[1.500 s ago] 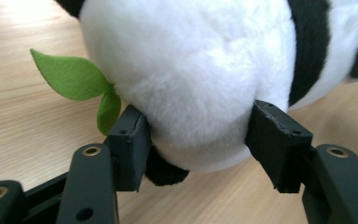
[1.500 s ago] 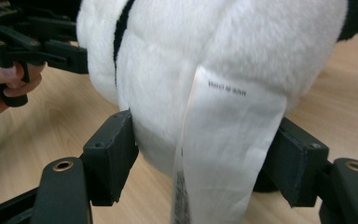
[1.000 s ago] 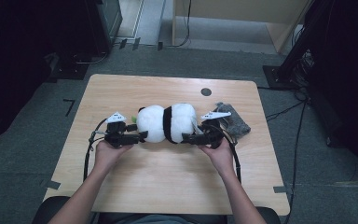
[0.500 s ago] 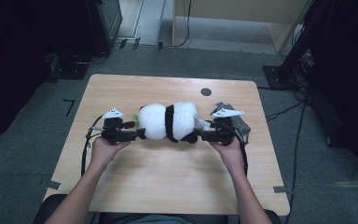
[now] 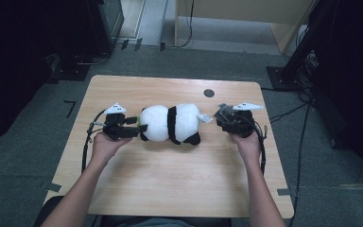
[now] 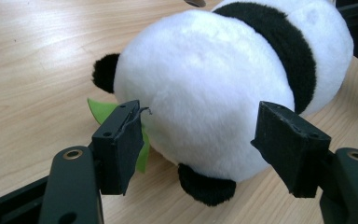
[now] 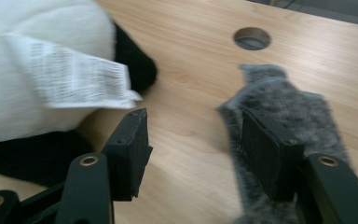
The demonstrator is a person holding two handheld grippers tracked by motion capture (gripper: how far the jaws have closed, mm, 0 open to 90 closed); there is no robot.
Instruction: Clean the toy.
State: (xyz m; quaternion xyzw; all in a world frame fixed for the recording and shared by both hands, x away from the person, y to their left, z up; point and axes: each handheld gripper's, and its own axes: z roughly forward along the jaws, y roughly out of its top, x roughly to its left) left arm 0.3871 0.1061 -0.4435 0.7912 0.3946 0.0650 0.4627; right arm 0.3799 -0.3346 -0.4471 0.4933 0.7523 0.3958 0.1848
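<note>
Cut off by the top edge of the left gripper view: far end of the plush panda. Blurred beyond reading: print on its white tag. Partly hidden behind one jaw: grey furry cloth.

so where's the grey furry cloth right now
In the high view the grey furry cloth lies on the table's right side, under the right gripper, just right of the plush panda.

A light wooden table bears a plush panda and a grey furry cloth.
</note>
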